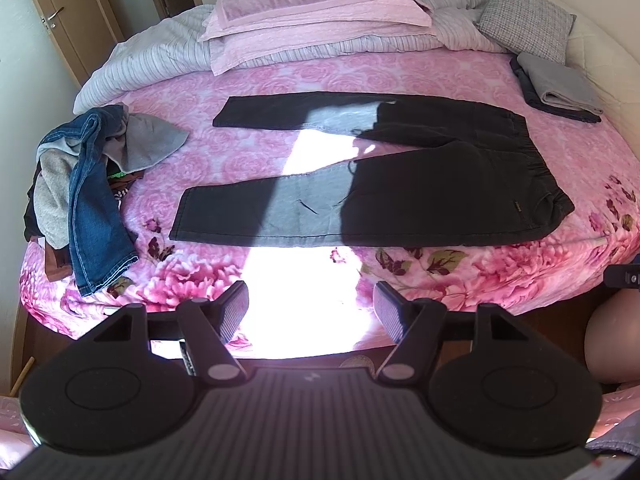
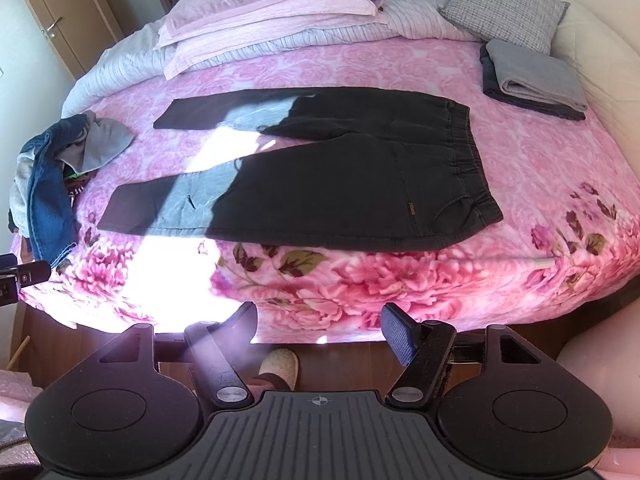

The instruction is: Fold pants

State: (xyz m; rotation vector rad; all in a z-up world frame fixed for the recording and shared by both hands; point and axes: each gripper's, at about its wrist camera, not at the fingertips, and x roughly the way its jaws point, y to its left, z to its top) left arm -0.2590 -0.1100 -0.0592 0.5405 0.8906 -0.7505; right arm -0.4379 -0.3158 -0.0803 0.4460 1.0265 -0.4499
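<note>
Black pants (image 1: 420, 176) (image 2: 340, 188) lie flat on the pink floral bedspread (image 1: 500, 276) (image 2: 540, 168), waistband to the right and both legs spread apart toward the left. A bright band of sunlight crosses the legs. My left gripper (image 1: 310, 304) hovers open over the bed's near edge, short of the lower leg, with nothing between its fingers. My right gripper (image 2: 318, 324) is open too, hanging above the bed's front edge below the pants' seat, holding nothing.
A heap of clothes with blue jeans (image 1: 92, 200) (image 2: 48, 196) sits at the bed's left edge. Folded grey garments (image 1: 560, 88) (image 2: 536, 76) lie at the far right. Pillows and folded pink bedding (image 1: 316, 12) are at the back. A slippered foot (image 2: 280, 368) stands on the floor.
</note>
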